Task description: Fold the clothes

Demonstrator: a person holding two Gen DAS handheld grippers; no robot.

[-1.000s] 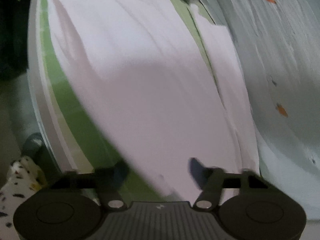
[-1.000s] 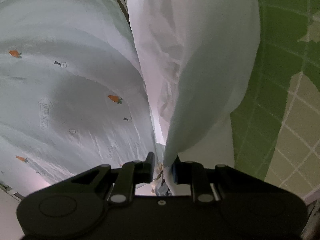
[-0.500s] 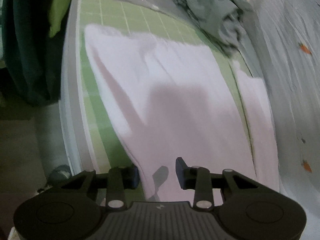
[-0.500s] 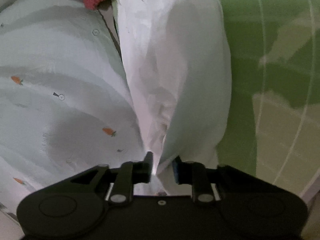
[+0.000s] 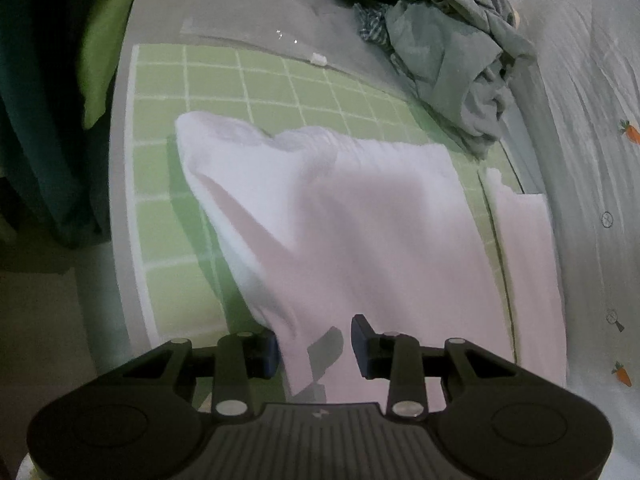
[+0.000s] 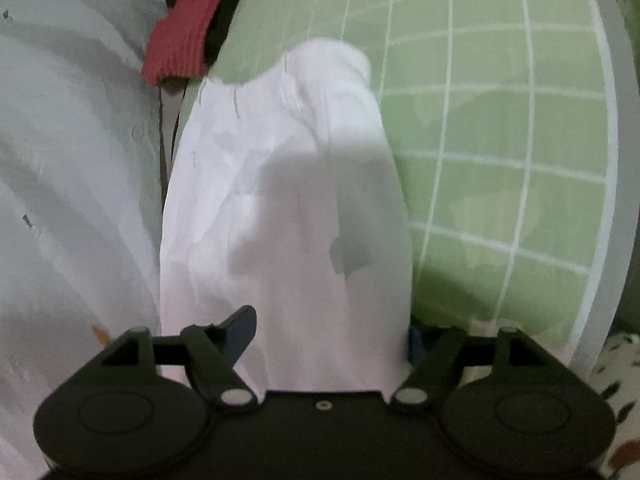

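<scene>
Left gripper: jaws spread apart, nothing clamped. The near edge of the white garment runs between and under the fingers, with one flap corner hanging loose just inside the left finger.

Right gripper: jaws also spread wide, with white cloth bunched between them and spilling over the gripper body. It drapes there and is not pinched. The right finger is mostly hidden behind the cloth.

The garment lies on the green grid mat. Its near end is at the near edge, and the body runs toward the mat's middle. The left side is ridged and doubled over. The far edge is ruffled, not flat. A narrow white strip sits along the mat's right edge, parted from the main body by a dark seam line; whether it is the same piece cannot be told.

Judgement: both tools sit at the near hem, likely because that is the edge to grab or set down for a fold. Open jaws fit either a release after laying the cloth or a reach before taking it up.

Farther off, a grey-green clothes heap sits off the mat's far right corner, clear of the working area. A carrot-print sheet lies along the right. A red knit piece shows at the far edge in the right wrist view.
</scene>
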